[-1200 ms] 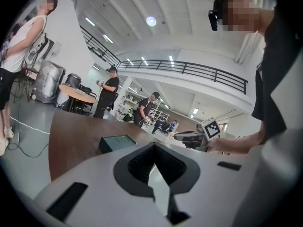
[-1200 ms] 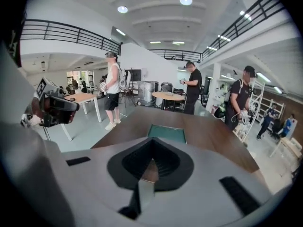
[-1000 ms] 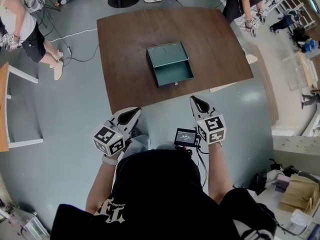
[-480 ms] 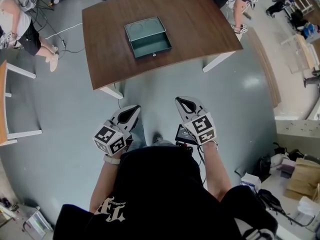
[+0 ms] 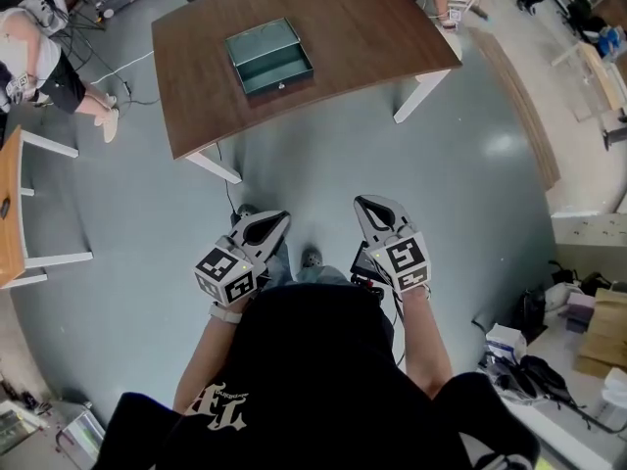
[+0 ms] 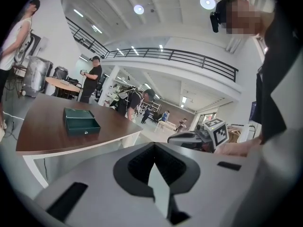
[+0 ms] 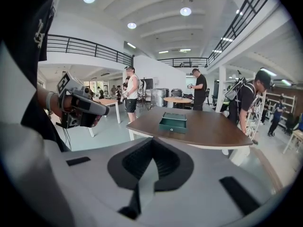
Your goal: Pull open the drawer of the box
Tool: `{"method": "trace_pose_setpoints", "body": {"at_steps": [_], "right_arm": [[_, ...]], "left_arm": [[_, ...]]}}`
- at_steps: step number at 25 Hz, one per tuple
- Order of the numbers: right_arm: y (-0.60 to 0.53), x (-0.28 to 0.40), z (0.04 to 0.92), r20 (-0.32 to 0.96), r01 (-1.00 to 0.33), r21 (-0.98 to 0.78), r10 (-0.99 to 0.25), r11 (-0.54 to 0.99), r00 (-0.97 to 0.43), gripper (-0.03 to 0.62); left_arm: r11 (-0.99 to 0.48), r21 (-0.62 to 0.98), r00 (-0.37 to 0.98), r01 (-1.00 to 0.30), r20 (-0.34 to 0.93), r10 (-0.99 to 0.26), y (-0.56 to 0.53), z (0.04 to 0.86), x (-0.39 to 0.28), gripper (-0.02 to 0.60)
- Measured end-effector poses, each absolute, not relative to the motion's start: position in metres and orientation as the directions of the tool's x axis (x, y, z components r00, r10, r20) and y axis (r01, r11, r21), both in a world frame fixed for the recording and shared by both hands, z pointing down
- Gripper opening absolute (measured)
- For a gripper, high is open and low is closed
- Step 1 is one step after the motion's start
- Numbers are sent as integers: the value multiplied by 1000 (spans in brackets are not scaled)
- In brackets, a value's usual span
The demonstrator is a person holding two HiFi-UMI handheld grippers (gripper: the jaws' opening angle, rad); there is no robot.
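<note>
We hold left gripper (image 5: 277,220) and right gripper (image 5: 366,207) side by side near chest, over grey floor (image 5: 323,164). Both jaws clenched, nothing between. Farther off, well apart from us, brown table (image 5: 372,27). On it green box (image 5: 258,39), drawer (image 5: 279,70) standing open toward us.

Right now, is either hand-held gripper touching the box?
No, the left hand-held gripper and right hand-held gripper hang over floor, apart from the box on the table.
</note>
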State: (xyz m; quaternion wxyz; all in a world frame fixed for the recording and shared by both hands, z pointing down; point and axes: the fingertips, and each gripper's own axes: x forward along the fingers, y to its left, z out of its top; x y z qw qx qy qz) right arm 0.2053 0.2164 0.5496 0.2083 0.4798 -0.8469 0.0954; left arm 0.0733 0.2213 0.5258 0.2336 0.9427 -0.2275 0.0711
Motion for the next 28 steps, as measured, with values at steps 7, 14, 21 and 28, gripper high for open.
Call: {"method": "trace_pose_setpoints", "body": {"at_steps": [7,14,21,28], "right_arm": [[247,216,547,419,-872,19,-796,489,-437,-12],[271,212,552,412,-870,-4,-792,493,-451,-12],[282,198,553,397,-866,-15,-792,500,-464,-12],[286,195,553,405,-873,-32,-792,487,-456,-12]], "left_arm": [[-805,379,887,-456,259,-381,244,518,81,6],[-802,379,883,-461,279,-376,267,520,86,6],[-803,367,879,-469,284,-383,277,516,86,6],[-814,362,888,-454,265,-377,278,505,86,6]]}}
